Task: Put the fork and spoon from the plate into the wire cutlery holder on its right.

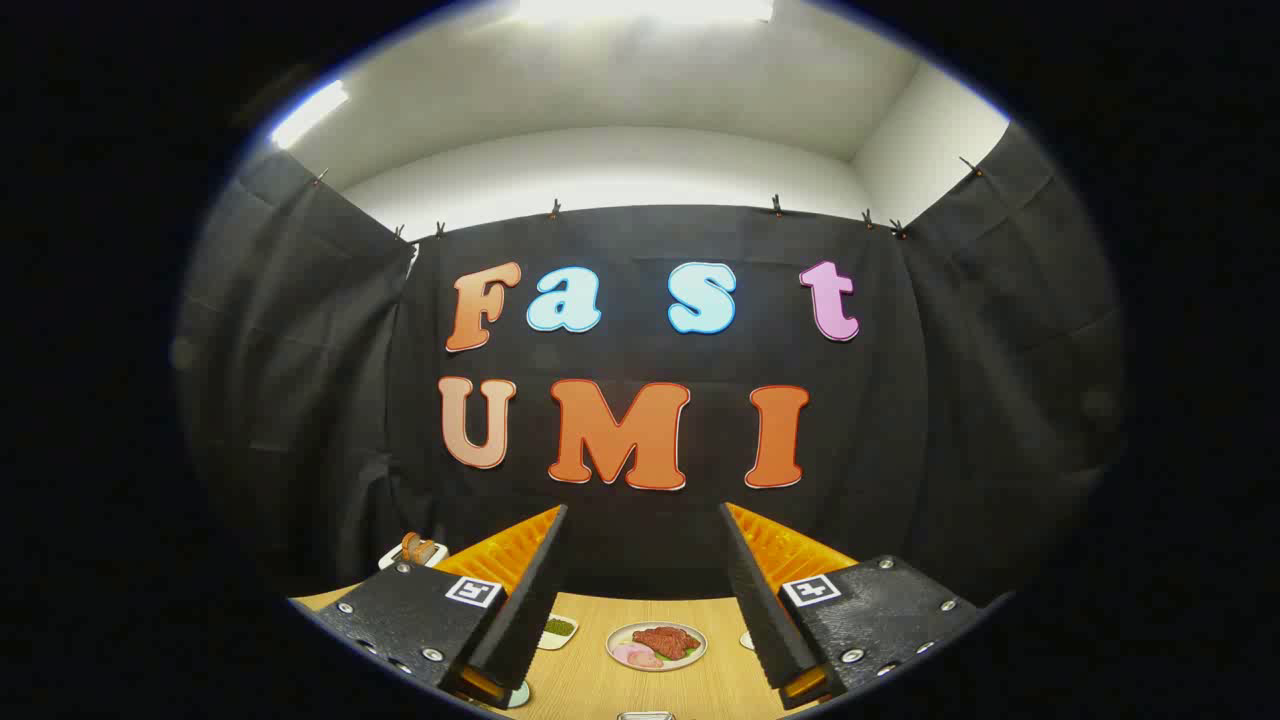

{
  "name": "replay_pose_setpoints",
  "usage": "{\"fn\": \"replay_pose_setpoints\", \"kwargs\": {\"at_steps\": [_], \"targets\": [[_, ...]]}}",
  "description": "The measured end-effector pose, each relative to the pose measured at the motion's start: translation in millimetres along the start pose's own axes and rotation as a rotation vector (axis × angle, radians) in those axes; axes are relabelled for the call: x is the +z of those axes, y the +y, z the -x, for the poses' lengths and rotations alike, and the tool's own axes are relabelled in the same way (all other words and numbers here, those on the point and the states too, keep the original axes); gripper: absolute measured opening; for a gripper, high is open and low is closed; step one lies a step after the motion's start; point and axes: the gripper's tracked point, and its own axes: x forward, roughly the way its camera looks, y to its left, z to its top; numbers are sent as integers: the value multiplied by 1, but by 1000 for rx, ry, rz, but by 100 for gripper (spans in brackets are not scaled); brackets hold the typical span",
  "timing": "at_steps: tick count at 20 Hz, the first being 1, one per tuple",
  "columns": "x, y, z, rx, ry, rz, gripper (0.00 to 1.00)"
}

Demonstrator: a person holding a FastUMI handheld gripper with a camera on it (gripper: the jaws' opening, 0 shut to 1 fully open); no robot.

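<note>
Gripper raised, fingers spread wide, nothing between them. Below, on the light wooden worktop, a round white plate of red meat and pink slices sits between the fingers. Small white dish with green contents just left. Fork, spoon, wire holder: cannot tell where.

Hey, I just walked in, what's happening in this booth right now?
A hand-held gripper is raised and pointed mostly at the booth's cloth wall, its fingers spread open with nothing between them. Below and between the fingers lies a wooden table with a plate of meat and garnish and a small dish of something green. A tray with an orange-brown item sits beyond the left finger. Nothing has been picked up yet.
</note>
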Motion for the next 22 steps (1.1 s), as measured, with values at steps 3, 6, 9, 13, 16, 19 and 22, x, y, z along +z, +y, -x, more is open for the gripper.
{"fn": "replay_pose_setpoints", "kwargs": {"at_steps": [3, 6, 9, 13, 16, 19, 22], "targets": [[6, -3, -1, -23, -22, 8, 93], [7, 1, -1, -28, -28, 13, 96], [6, 3, -3, -38, -29, 13, 97], [11, 4, -6, -56, -32, -5, 97], [11, 8, -9, -67, -22, -20, 96], [0, 22, -11, -50, -6, -26, 97], [-23, 53, -12, 17, 45, -6, 96]]}}
